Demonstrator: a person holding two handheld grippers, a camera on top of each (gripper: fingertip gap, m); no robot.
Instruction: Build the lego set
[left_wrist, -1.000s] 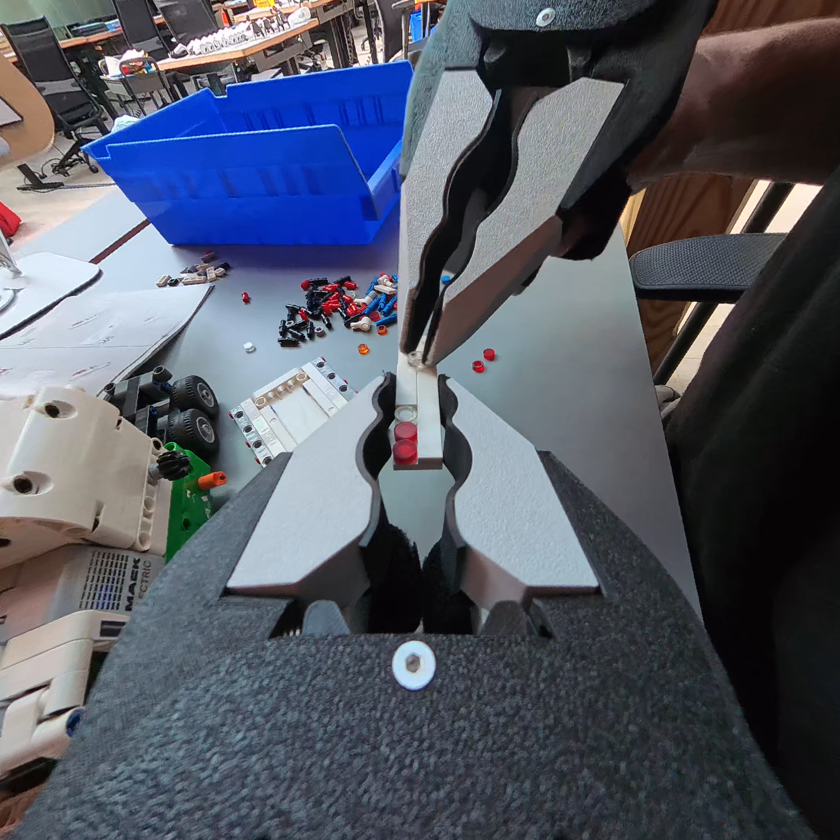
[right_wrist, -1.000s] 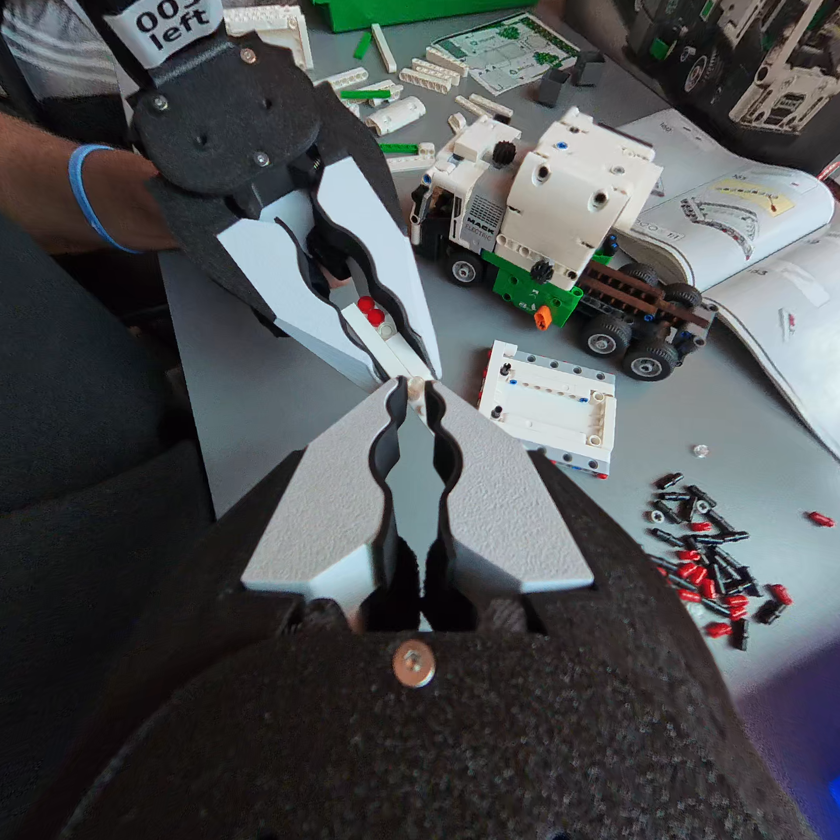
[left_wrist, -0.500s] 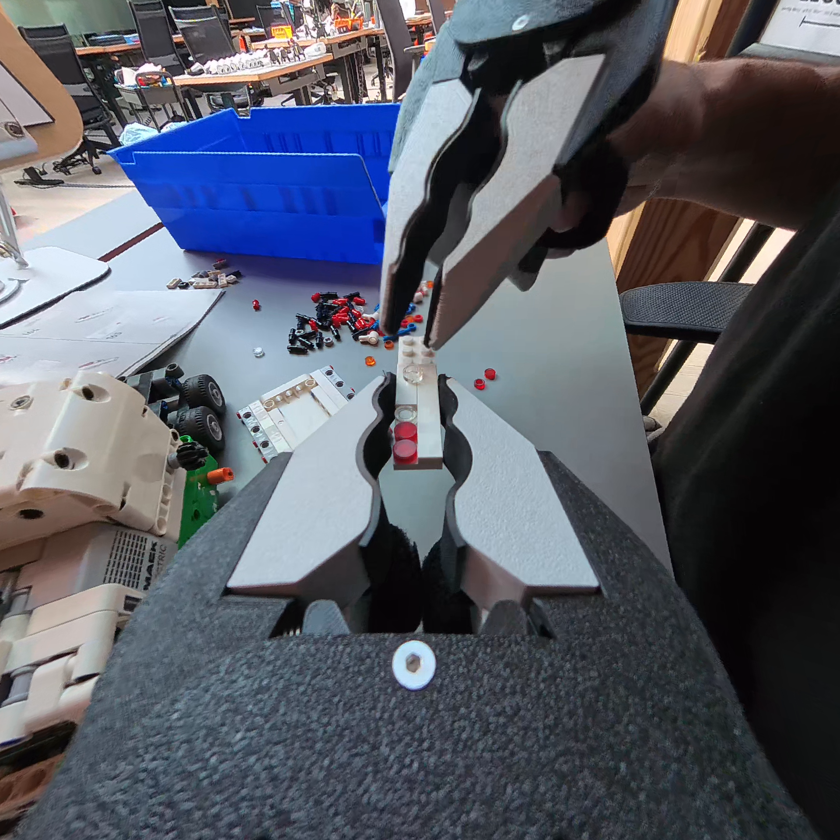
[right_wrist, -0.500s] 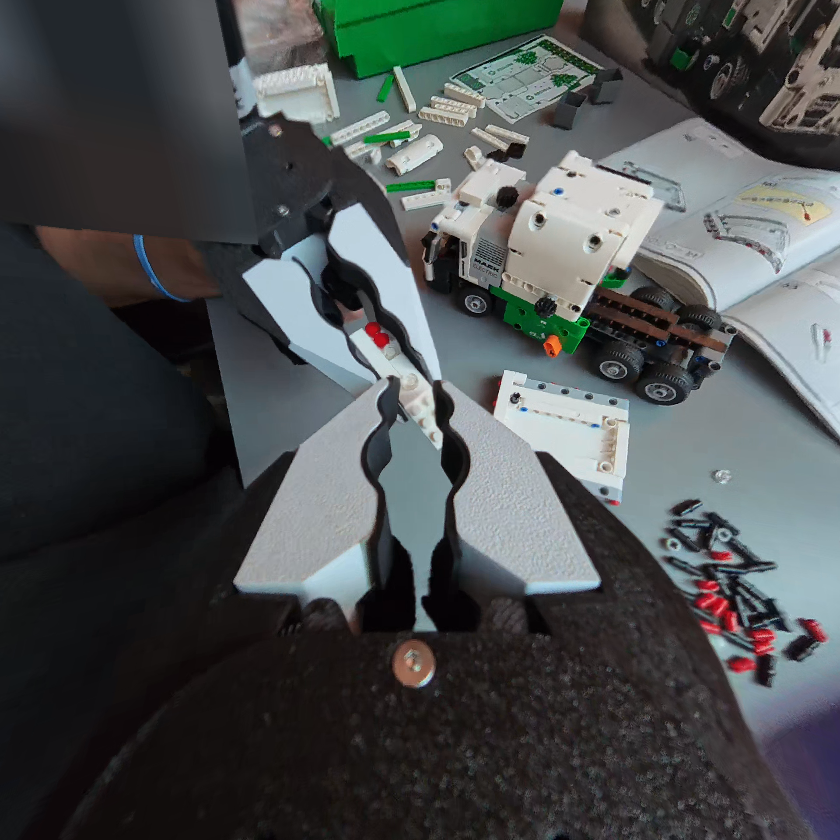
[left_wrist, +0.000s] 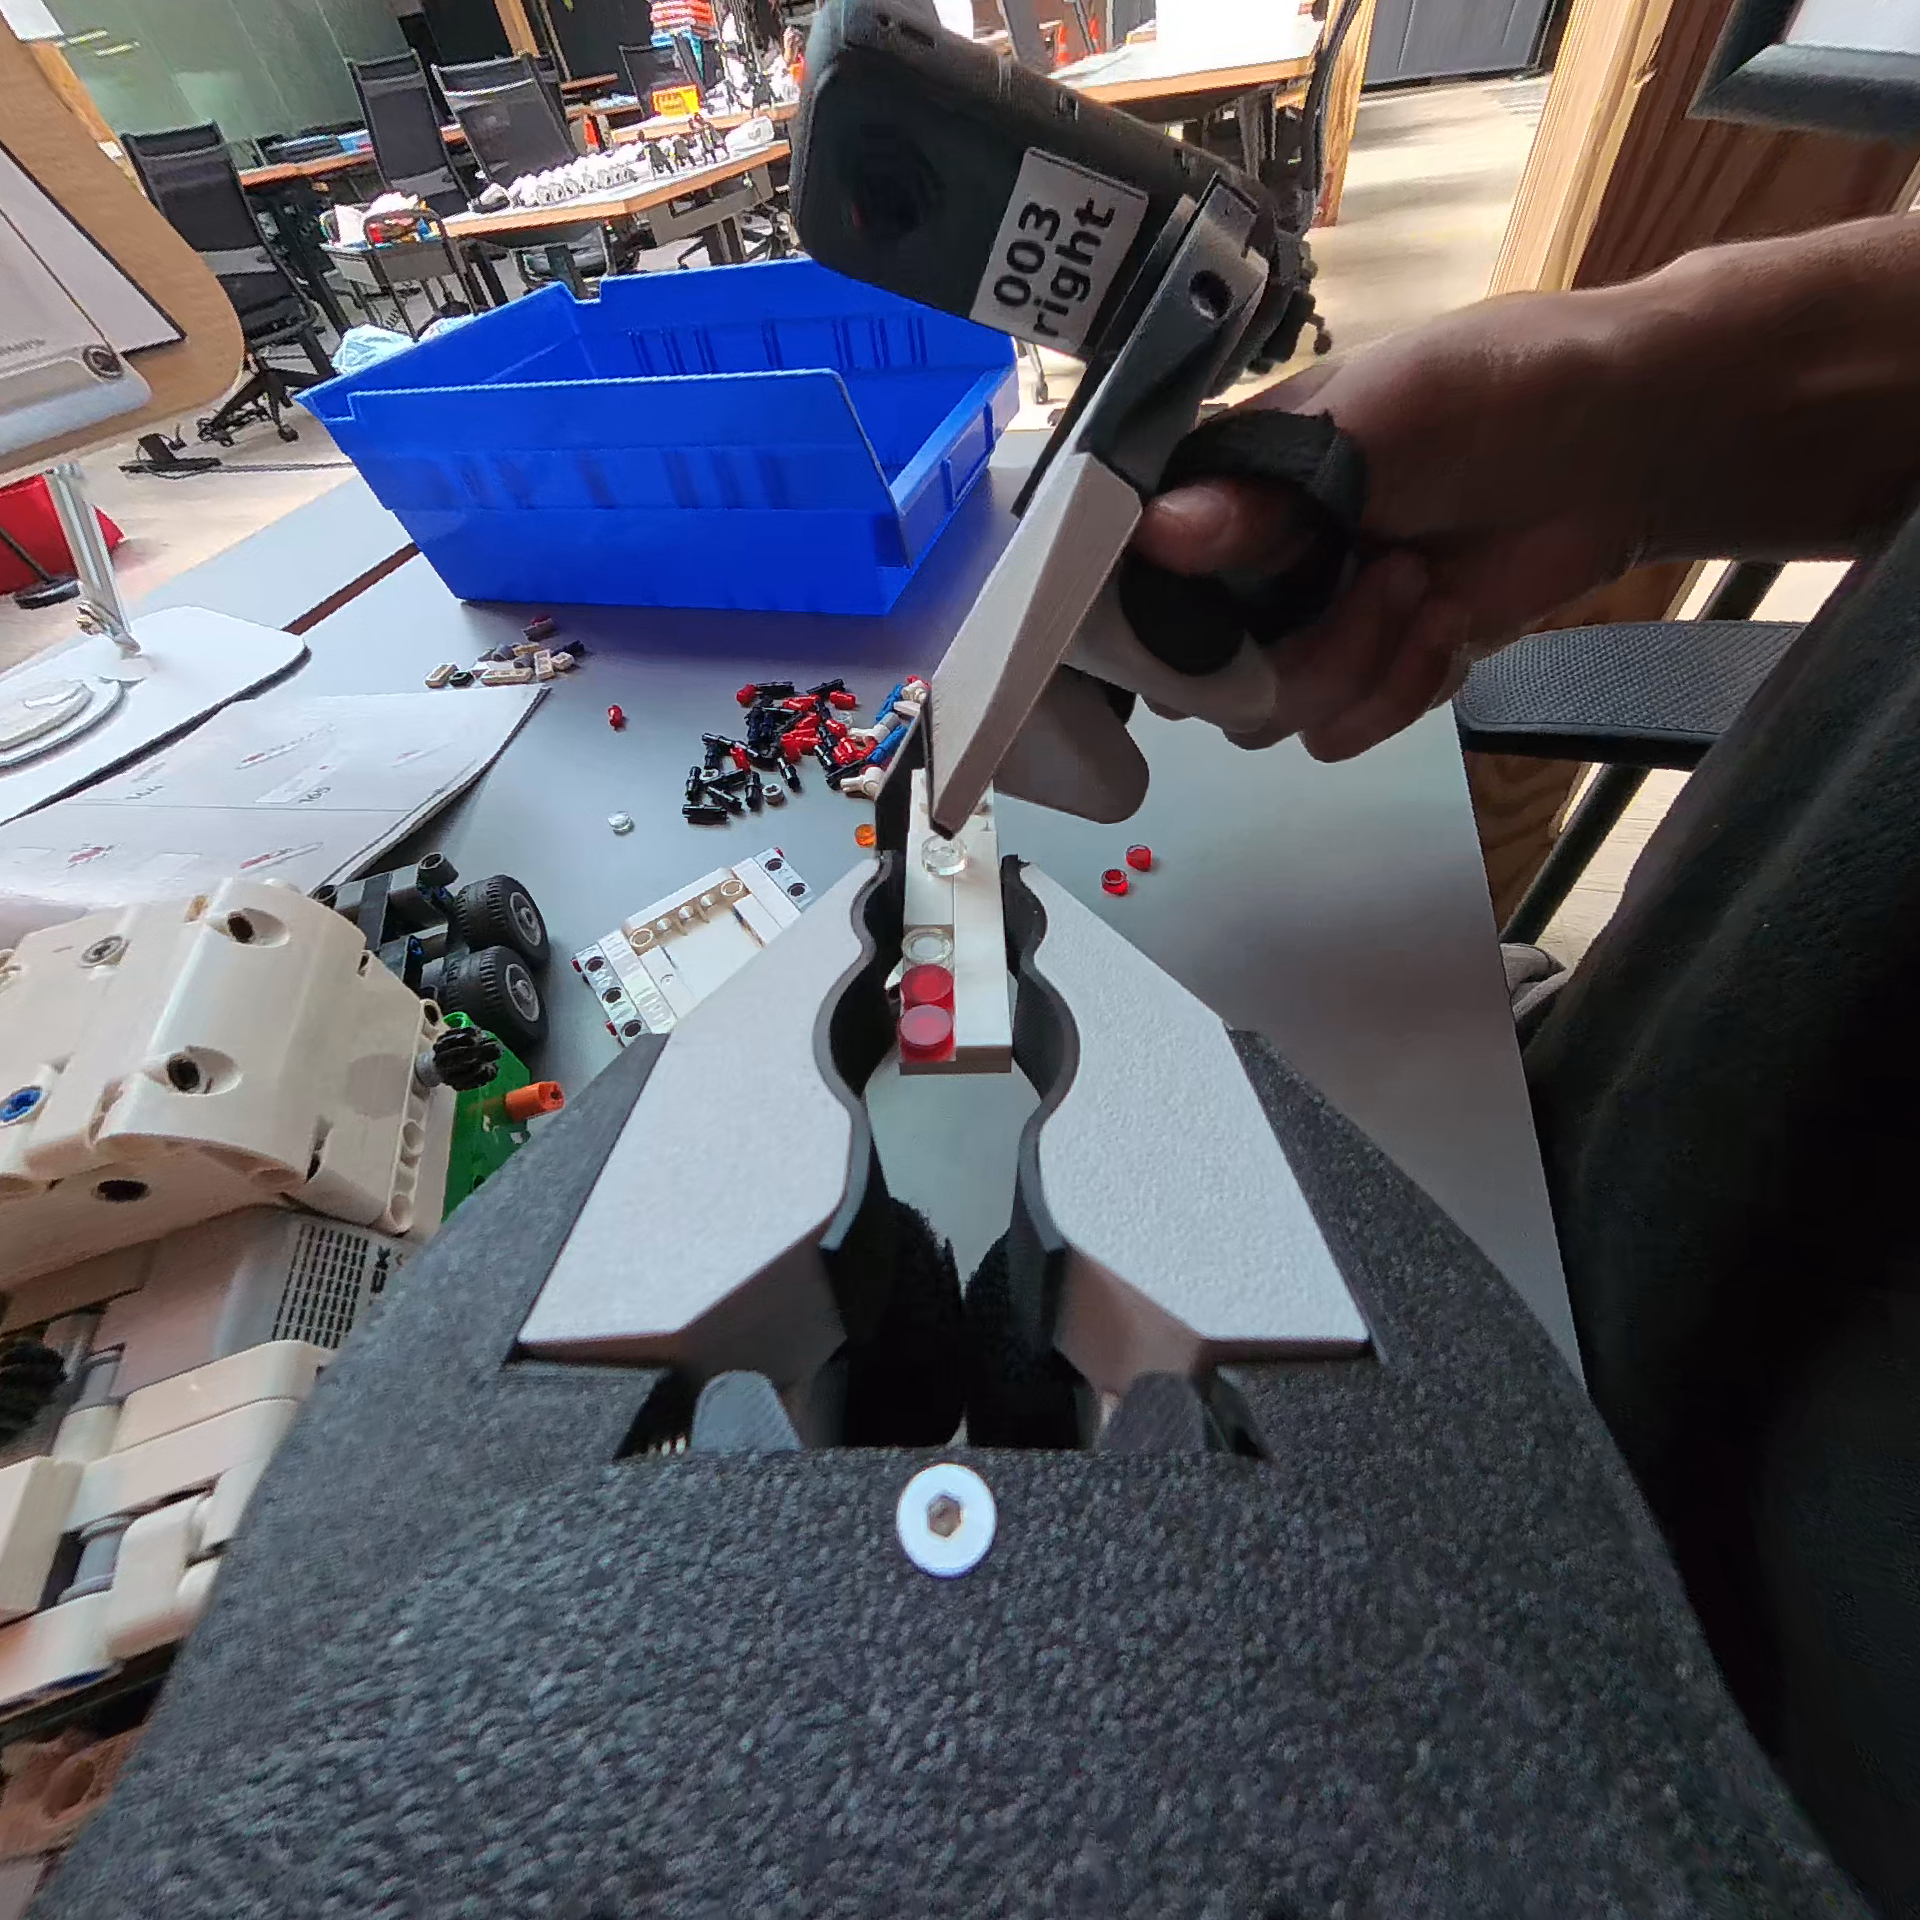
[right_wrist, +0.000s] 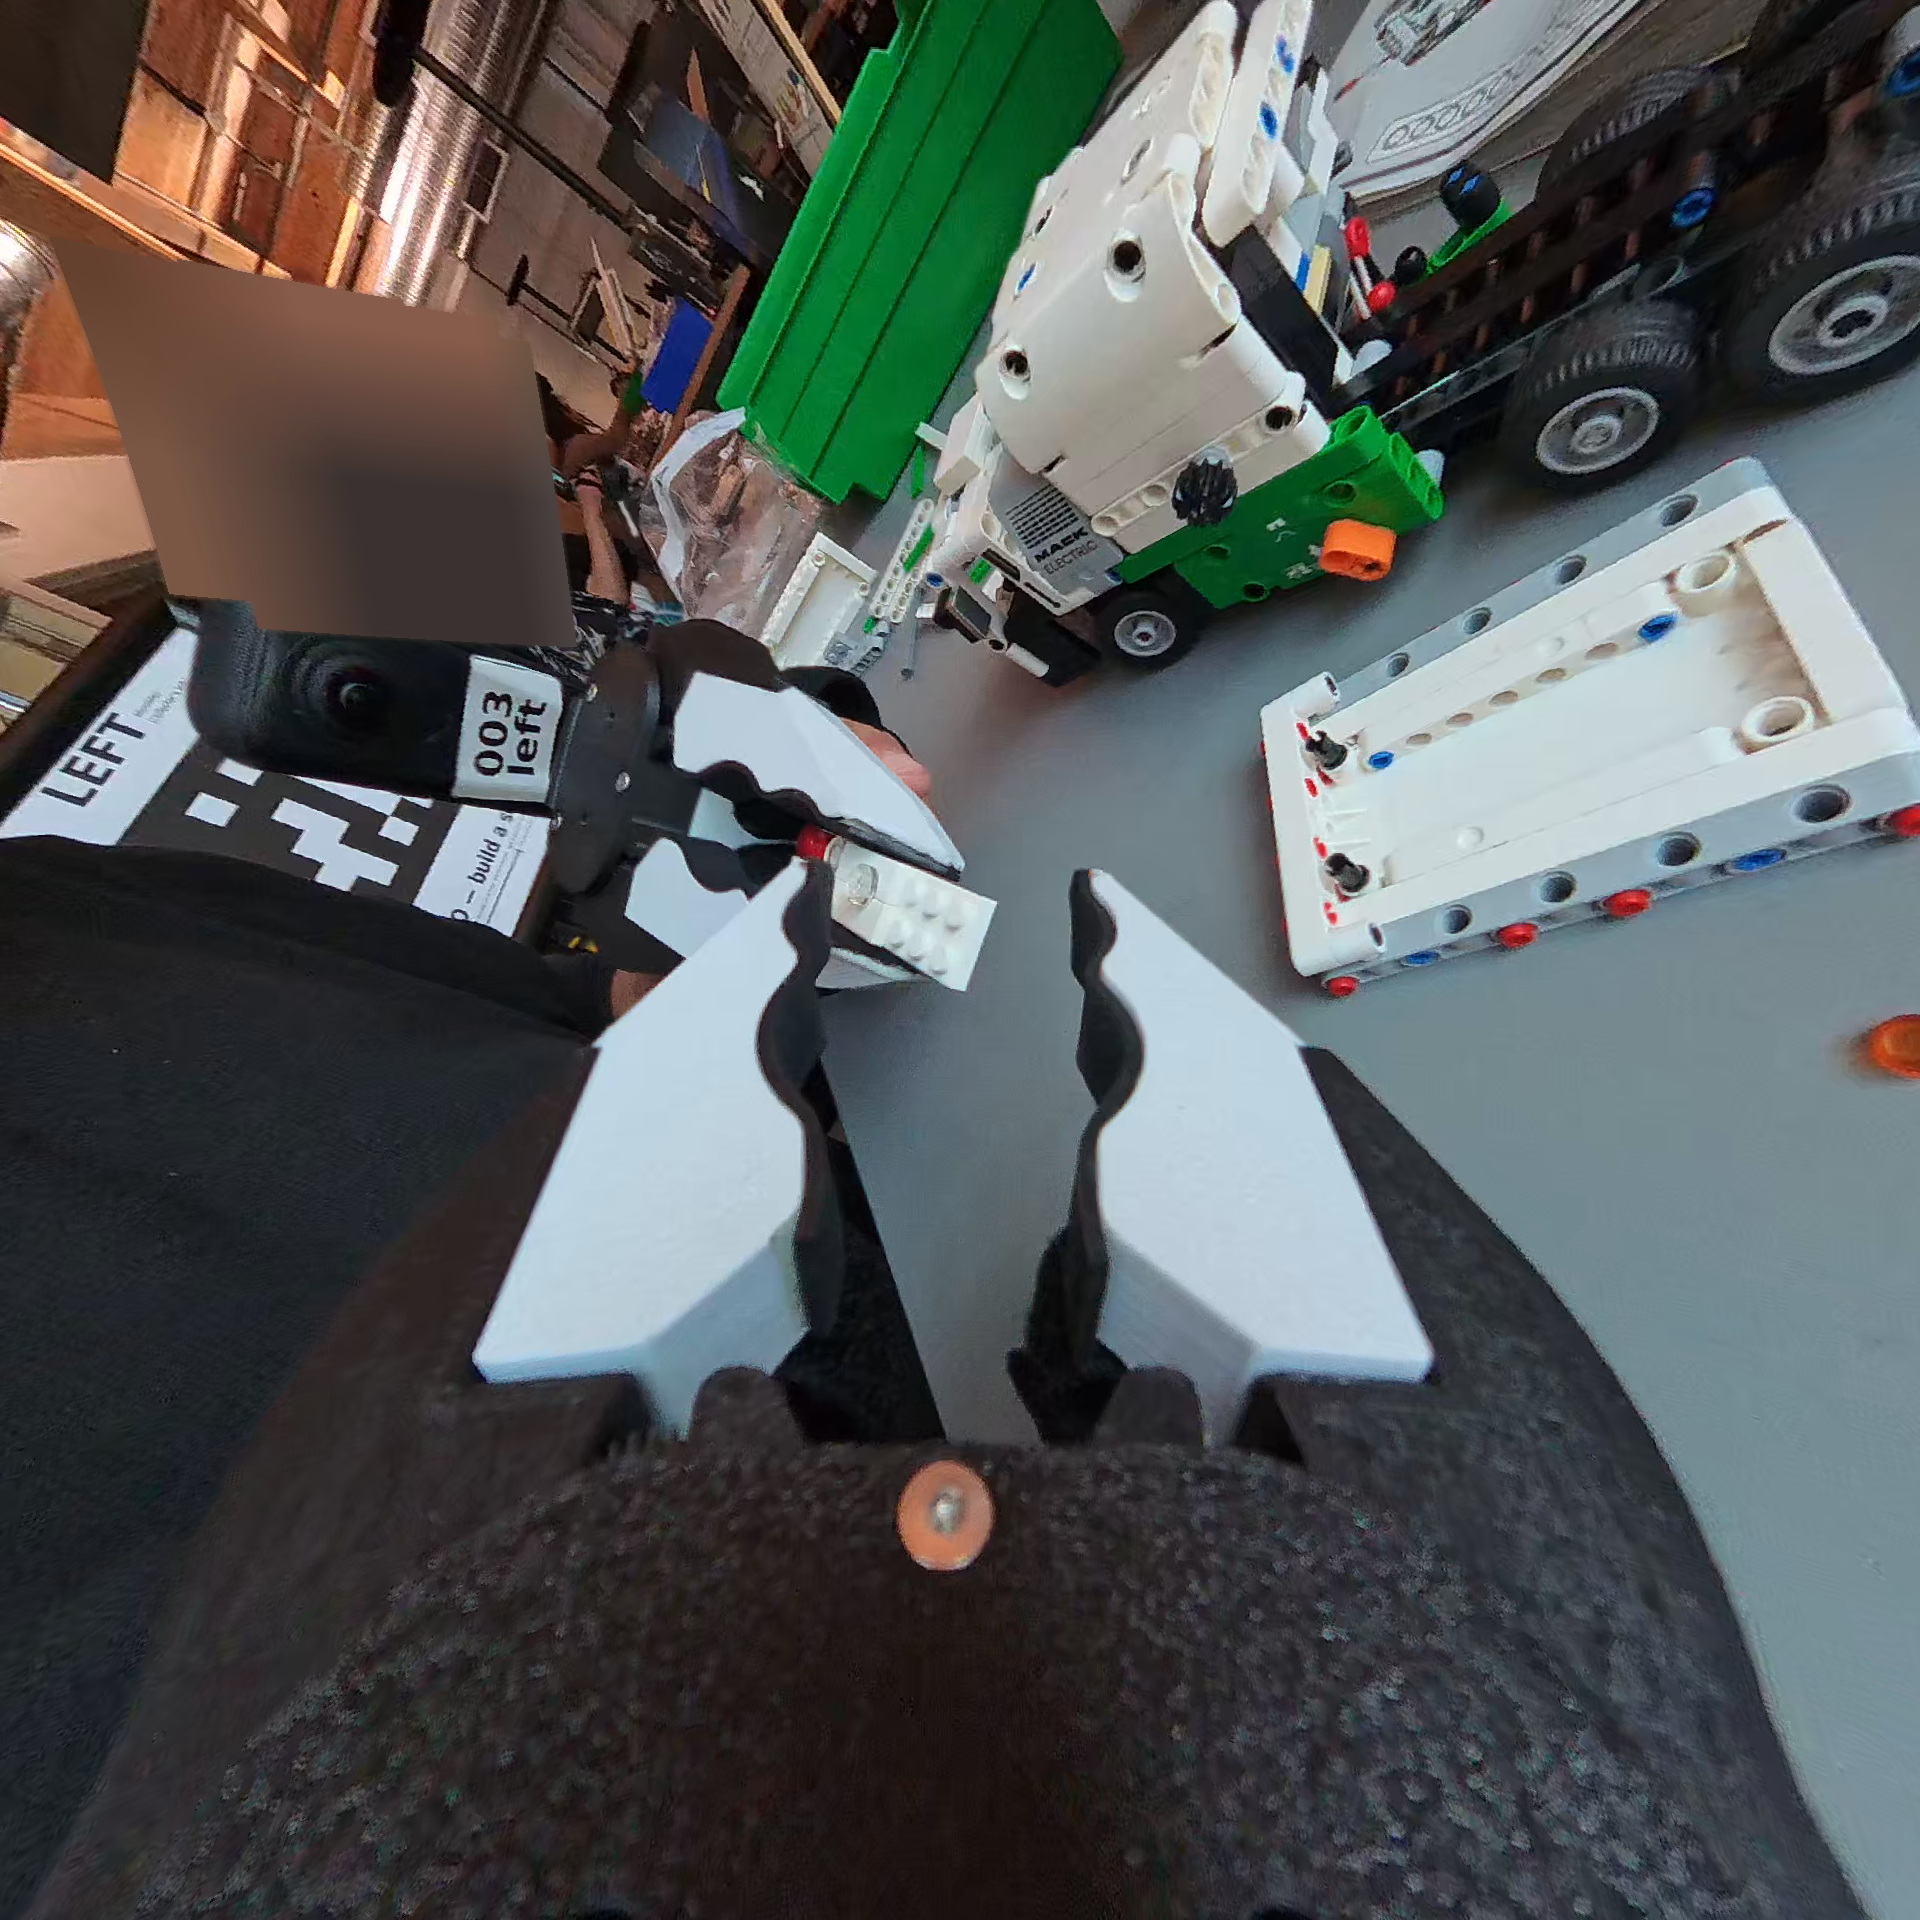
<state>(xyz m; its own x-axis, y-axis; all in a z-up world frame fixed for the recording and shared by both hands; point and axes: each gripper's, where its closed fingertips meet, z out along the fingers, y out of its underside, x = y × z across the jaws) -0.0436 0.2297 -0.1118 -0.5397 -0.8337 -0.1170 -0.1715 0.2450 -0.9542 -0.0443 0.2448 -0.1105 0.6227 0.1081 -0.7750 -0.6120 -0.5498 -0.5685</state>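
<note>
We carry two matching grippers. The left gripper (left_wrist: 951, 966) has pale grey fingers (left_wrist: 727, 1122) with wavy black inner pads, a rough black foam body and one silver screw behind them. The right gripper (right_wrist: 940, 904) looks the same; black straps wrap our right hand (left_wrist: 1455, 540), and our sleeves are black.

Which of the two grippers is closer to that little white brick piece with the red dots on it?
Left. The left gripper is clamped on the white brick piece, pads against both sides. The right gripper stands open at its studded far end, with nothing between its fingers.
</note>
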